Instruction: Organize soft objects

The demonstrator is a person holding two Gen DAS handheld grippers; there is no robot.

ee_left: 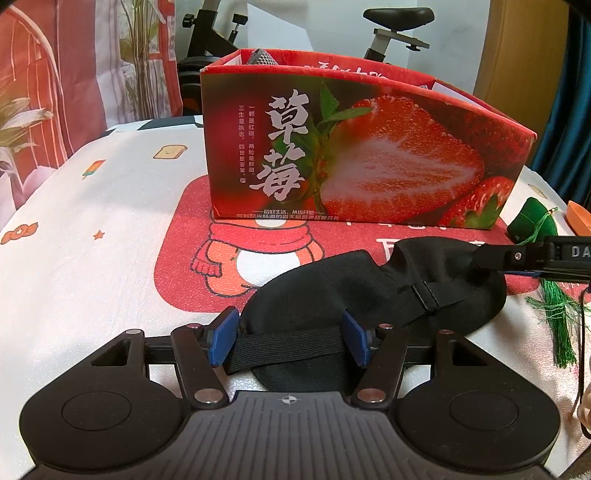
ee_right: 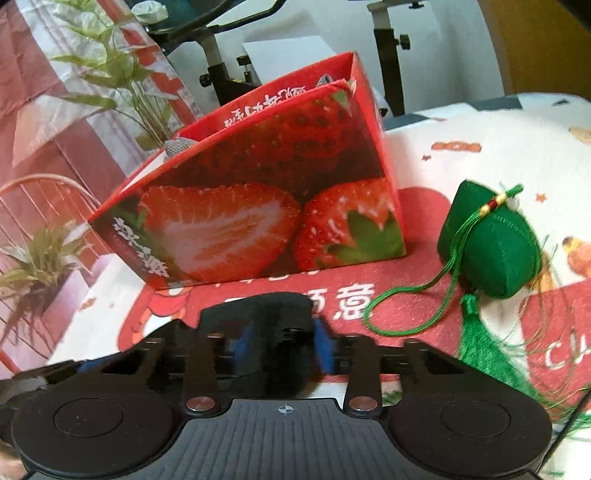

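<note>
The black eye mask (ee_left: 369, 288) lies just in front of the strawberry box (ee_left: 351, 147); left gripper (ee_left: 290, 339) clenches its near end and strap, right gripper (ee_right: 284, 341) grasps its far end

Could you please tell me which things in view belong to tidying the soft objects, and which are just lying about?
Part of the job:
- black eye mask, both tools on it: left tool, right tool
- green tasselled pouch
- strawberry box, something grey already inside

Just lying about:
- exercise bike
- printed cloth
- orange item
</note>
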